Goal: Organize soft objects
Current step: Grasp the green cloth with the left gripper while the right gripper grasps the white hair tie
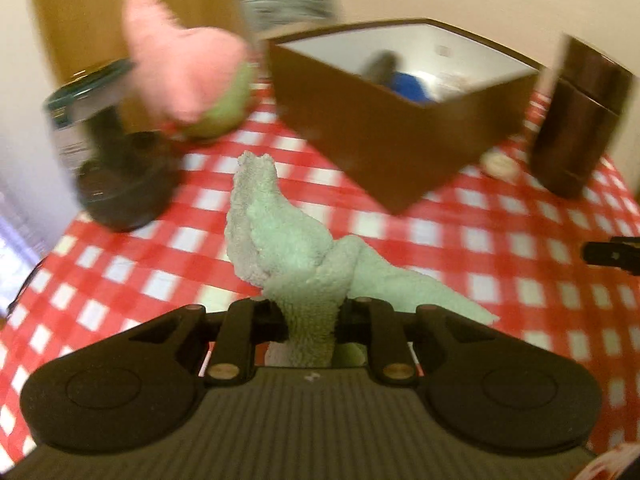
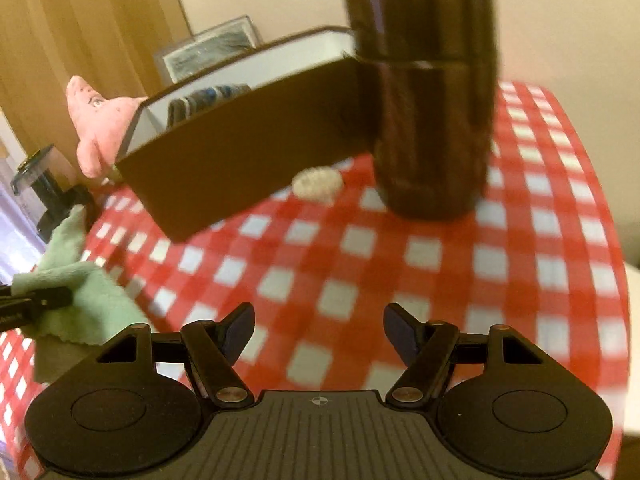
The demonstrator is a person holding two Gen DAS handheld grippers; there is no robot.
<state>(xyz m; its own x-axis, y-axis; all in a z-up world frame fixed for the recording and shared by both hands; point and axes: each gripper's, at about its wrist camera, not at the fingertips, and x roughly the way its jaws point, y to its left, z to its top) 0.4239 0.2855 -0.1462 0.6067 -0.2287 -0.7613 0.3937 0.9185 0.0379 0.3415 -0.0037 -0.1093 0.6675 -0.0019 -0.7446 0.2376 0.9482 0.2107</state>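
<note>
Left gripper (image 1: 310, 320) at bottom centre of the left wrist view, jaws nearly closed and clamped on a pale green towel (image 1: 280, 240). Towel bunches up out of the jaws toward frame centre; one flap trails lower right onto the red-and-white checked tabletop (image 1: 500, 248).

Right gripper (image 2: 319, 330) at bottom centre of its own view, jaws wide apart, nothing between them, only checked cloth beyond.

Brown box (image 1: 380, 132), open top, white inside, sits upper centre-right in the left view. Something blue and dark lies in it, blurred. Right view shows the same box (image 2: 248, 152) upper centre-left, with a striped blue-grey item inside.

Pink plush (image 1: 180, 64) with a green lower part, upper left of the left view, left of the box. In the right view only its pink top pokes out behind the box's left corner (image 2: 100, 116), with a face printed on it.

Dark cylindrical container (image 2: 428, 96) is large at upper right of the right view, a small whitish lump (image 2: 318, 184) just left of its base.

Left view only: a dark appliance with a clear teal-rimmed top (image 1: 112, 152) at left is seen full; right view catches it at far left edge. Right view only: the towel held in the left gripper, lower left (image 2: 80, 280).

Framed picture (image 2: 212, 48) against the wall behind the box. No readable writing; frames blurred.
</note>
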